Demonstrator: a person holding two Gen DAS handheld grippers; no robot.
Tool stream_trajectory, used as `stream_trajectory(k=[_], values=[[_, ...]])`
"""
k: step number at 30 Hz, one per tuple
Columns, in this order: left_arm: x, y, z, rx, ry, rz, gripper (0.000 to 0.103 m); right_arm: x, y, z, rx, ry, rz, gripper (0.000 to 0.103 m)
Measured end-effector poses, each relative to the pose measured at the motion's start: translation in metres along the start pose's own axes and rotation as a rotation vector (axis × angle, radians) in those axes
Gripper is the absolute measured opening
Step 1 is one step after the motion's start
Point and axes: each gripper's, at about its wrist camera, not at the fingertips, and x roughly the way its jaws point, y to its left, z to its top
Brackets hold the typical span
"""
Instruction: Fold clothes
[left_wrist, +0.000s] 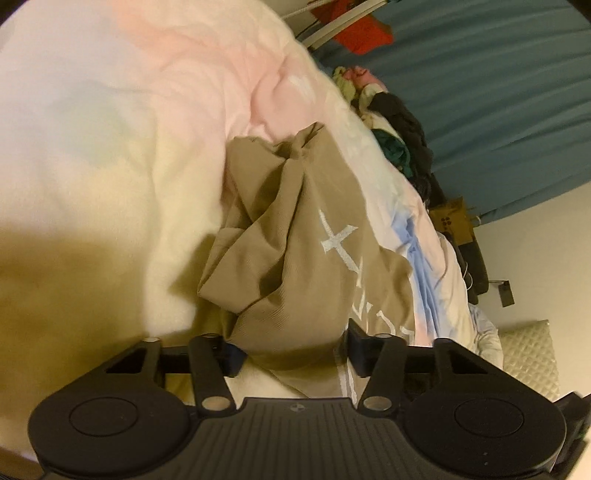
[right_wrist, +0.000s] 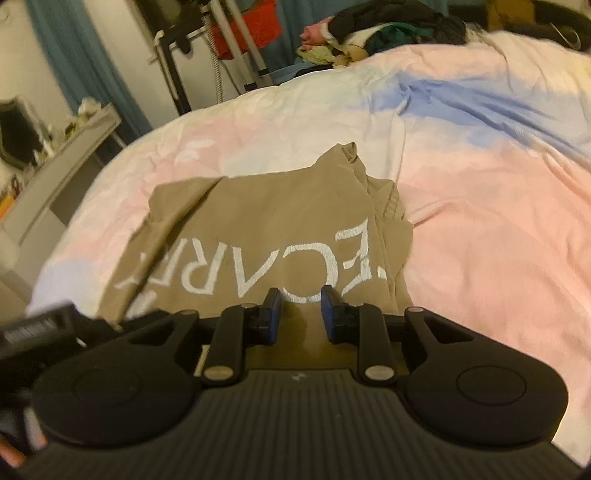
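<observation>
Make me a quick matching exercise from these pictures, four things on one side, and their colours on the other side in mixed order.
Things:
1. garment
2. lettering
3. curtain
4. finger pads

Colours:
A. white
B. blue
C. tan
D. teal

Pairs: 1-C, 2-A, 3-D, 4-B

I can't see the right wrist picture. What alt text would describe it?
A tan shirt with white lettering lies partly folded on a pastel pink, white and blue duvet. The right gripper, its blue-padded fingers slightly apart and holding nothing, is over the shirt's near edge. A clothes pile sits behind.
</observation>
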Motion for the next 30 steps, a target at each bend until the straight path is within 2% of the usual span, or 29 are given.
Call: stream_trajectory(k=[2, 4, 5, 6, 9, 12, 15, 18, 20, 22, 27, 30], values=[[-0.003, -0.003, 0.0, 0.016, -0.017, -0.01, 0.042, -0.012, -0.003, 0.002, 0.087, -0.009, 0.091, 0.041], [-0.004, -0.003, 0.0, 0.006, -0.024, -0.021, 0.039, -0.022, -0.009, -0.001, 0.199, -0.011, 0.211, 0.091], [-0.005, -0.002, 0.0, 0.0, -0.027, -0.026, 0.039, -0.026, -0.013, -0.003, 0.269, -0.003, 0.276, 0.094], [-0.005, -0.002, 0.0, -0.006, -0.029, -0.031, 0.038, -0.026, -0.017, -0.006, 0.338, 0.022, 0.333, 0.092], [-0.004, -0.003, -0.002, -0.022, -0.034, -0.041, 0.038, -0.015, -0.03, -0.019, 0.529, 0.151, 0.498, 0.092], [-0.005, -0.001, -0.002, -0.044, -0.036, -0.049, 0.038, 0.001, -0.039, -0.035, 0.655, 0.232, 0.503, 0.093], [-0.007, 0.003, 0.0, -0.083, -0.046, -0.077, 0.037, 0.015, -0.054, -0.046, 0.771, 0.232, 0.443, 0.092], [-0.007, 0.005, 0.002, -0.099, -0.055, -0.093, 0.037, 0.021, -0.073, -0.053, 0.88, 0.167, 0.365, 0.069], [-0.007, 0.005, 0.002, -0.1, -0.059, -0.097, 0.037, 0.02, -0.079, -0.055, 0.918, 0.119, 0.339, 0.061], [-0.006, 0.005, 0.003, -0.107, -0.06, -0.103, 0.036, 0.018, -0.081, -0.055, 0.93, 0.072, 0.31, 0.044], [-0.009, 0.0, 0.005, -0.084, -0.065, -0.106, 0.035, 0.01, -0.068, -0.055, 0.856, -0.015, 0.259, 0.029], [-0.016, -0.006, 0.007, -0.064, -0.074, -0.125, 0.035, -0.001, -0.062, -0.05, 0.804, -0.064, 0.262, 0.024]])
